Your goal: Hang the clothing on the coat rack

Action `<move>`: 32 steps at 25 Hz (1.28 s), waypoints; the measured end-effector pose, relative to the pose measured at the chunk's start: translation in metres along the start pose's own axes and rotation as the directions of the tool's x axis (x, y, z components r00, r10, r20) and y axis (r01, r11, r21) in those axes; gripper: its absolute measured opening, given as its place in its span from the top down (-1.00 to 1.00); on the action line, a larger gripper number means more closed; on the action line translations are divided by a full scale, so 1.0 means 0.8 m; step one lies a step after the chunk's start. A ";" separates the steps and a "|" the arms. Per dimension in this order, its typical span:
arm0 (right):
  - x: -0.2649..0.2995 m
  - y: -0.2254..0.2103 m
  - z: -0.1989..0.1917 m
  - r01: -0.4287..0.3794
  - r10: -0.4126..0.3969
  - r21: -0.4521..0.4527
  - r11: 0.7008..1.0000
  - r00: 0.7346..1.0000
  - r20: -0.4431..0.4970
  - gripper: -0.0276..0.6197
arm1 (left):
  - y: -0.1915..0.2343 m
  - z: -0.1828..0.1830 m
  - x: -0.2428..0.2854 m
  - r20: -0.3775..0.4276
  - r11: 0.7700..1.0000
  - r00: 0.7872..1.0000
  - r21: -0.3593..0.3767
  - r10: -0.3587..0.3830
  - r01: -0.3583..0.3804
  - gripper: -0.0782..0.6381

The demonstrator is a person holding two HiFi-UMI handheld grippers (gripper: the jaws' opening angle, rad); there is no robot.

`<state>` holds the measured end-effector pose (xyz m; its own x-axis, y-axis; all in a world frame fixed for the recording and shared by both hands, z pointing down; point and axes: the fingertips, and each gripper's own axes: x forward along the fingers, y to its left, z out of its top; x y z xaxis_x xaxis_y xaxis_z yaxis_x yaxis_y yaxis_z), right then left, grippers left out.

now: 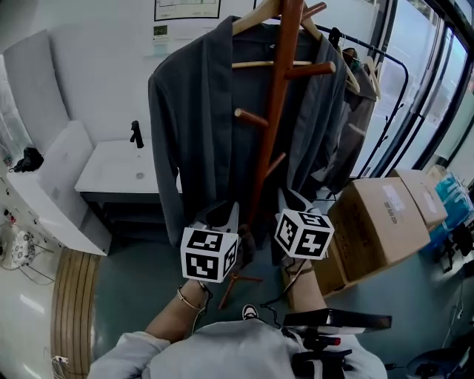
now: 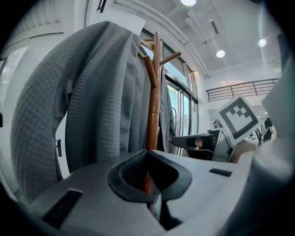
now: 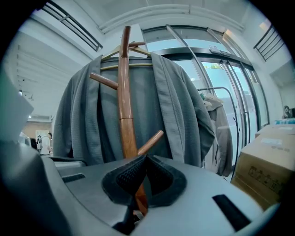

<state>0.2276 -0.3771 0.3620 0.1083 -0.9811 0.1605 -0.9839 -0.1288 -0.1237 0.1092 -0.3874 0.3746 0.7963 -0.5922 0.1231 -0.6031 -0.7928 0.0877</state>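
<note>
A grey cardigan hangs on a wooden hanger that sits on the top of the brown wooden coat rack. Both grippers are low in front of it, apart from the cloth. My left gripper is shut with nothing between its jaws; in the left gripper view its tips meet in front of the rack's pole and the cardigan. My right gripper is also shut and empty, facing the pole and the cardigan.
Cardboard boxes stand on the floor at the right. A white desk stands behind the rack at the left. A black clothes rail with another garment stands by the glass doors at the right.
</note>
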 end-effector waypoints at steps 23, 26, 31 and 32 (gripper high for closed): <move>-0.011 -0.045 -0.003 -0.152 0.152 -0.032 0.988 0.988 0.002 0.84 | -0.027 -0.023 0.020 -0.037 0.979 0.981 -0.074 0.189 -0.191 0.76; -0.014 -0.046 0.000 -0.170 0.170 -0.032 0.985 0.985 0.016 0.84 | -0.032 -0.021 0.016 -0.025 0.974 0.977 -0.067 0.213 -0.214 0.76; -0.022 -0.045 -0.008 -0.187 0.188 -0.025 0.982 0.982 0.014 0.84 | -0.043 -0.026 0.008 -0.035 0.971 0.973 -0.054 0.230 -0.232 0.76; -0.023 -0.045 -0.009 -0.189 0.189 -0.024 0.982 0.982 0.013 0.84 | -0.044 -0.026 0.007 -0.036 0.971 0.972 -0.052 0.233 -0.234 0.76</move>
<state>0.2602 -0.3535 0.3703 -0.0782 -0.9895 0.1214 -0.9898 0.0625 -0.1279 0.1339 -0.3601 0.3928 0.6321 -0.7549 0.1751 -0.7744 -0.6235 0.1075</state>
